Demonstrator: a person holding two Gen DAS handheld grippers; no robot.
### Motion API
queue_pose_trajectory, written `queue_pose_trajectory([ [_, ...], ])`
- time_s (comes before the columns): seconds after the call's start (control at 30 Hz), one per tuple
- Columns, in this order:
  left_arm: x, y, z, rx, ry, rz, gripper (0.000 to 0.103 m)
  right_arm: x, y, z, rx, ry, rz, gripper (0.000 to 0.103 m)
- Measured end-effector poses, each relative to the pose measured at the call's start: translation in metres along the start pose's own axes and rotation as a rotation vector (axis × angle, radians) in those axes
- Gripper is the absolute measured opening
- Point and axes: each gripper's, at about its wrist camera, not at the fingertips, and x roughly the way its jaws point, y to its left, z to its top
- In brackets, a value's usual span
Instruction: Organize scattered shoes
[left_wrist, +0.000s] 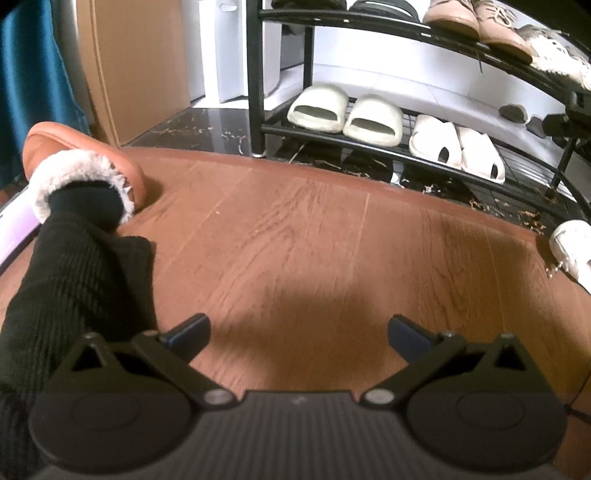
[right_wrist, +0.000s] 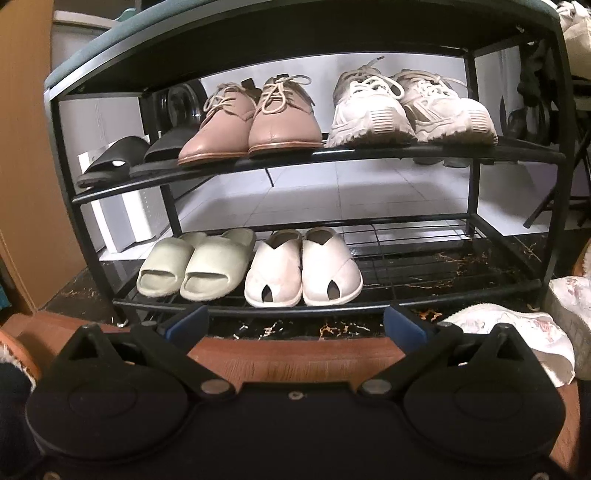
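White shoe (right_wrist: 517, 332) on floor, lengthwise across, rack (right_wrist: 332, 151) behind.

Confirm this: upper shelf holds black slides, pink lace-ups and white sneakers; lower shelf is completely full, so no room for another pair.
Not quite. The lower shelf is not full: the right wrist view shows its right half bare beside the cream slides and white slip-ons. The upper shelf's black slides, pink lace-ups and white sneakers are as stated.
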Motion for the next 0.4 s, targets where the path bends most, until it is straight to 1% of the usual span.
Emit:
queue_pose_trajectory([
  [0.07, -0.002, 0.001, 0.0, -0.002, -0.012, -0.011, 0.102, -0.004, 0.002, -0.002, 0.002, 0.005, 0.008, 0.103],
  [0.2, -0.007, 0.001, -0.001, -0.004, -0.052, -0.01, 0.102, -0.012, 0.002, -0.006, 0.001, 0.006, 0.015, 0.103],
  [0.4, -0.006, -0.002, 0.0, 0.014, -0.041, -0.005, 0.102, -0.019, 0.001, -0.01, 0.016, 0.011, 0.004, 0.103],
])
